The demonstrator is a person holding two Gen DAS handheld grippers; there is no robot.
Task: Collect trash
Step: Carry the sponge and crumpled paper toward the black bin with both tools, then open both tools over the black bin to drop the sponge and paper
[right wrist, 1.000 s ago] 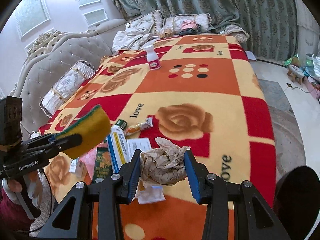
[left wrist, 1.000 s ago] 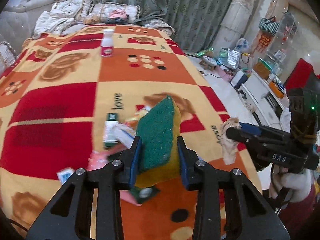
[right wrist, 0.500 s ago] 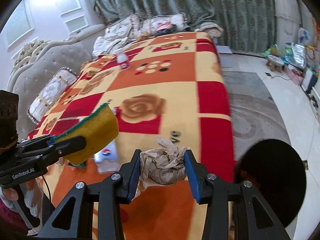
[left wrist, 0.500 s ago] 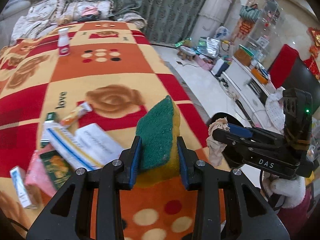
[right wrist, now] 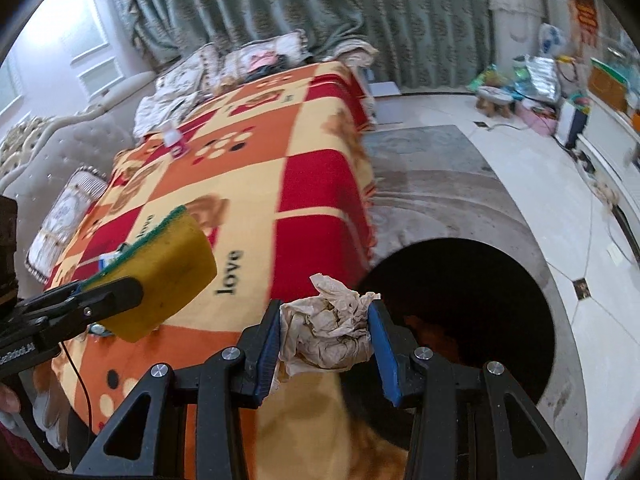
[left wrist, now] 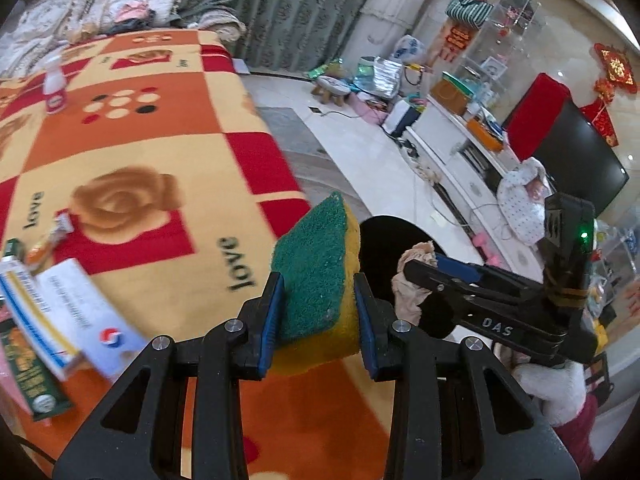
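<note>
Left gripper point(left wrist: 318, 300): jaws clamped on a green-and-yellow sponge point(left wrist: 316, 280), held above the blanket's edge.
Right gripper point(right wrist: 326, 338): jaws clamped on a crumpled tissue point(right wrist: 328, 336), held just beside the dark round bin point(right wrist: 480, 280) on the floor.
Progress: two pieces are in hand and neither is dropped yet; judged from position, release into the bin comes next.
Remaining: cartons and wrappers point(left wrist: 48, 320) lie on the blanket point(left wrist: 160, 140); a small bottle point(left wrist: 54, 88) stands far back.
Writing: "love" on the blanket; "DAS" on the right gripper's body; "GenRobot.AI", partly cut off, on the left.
Unreadable: carton print is blurred.
</note>
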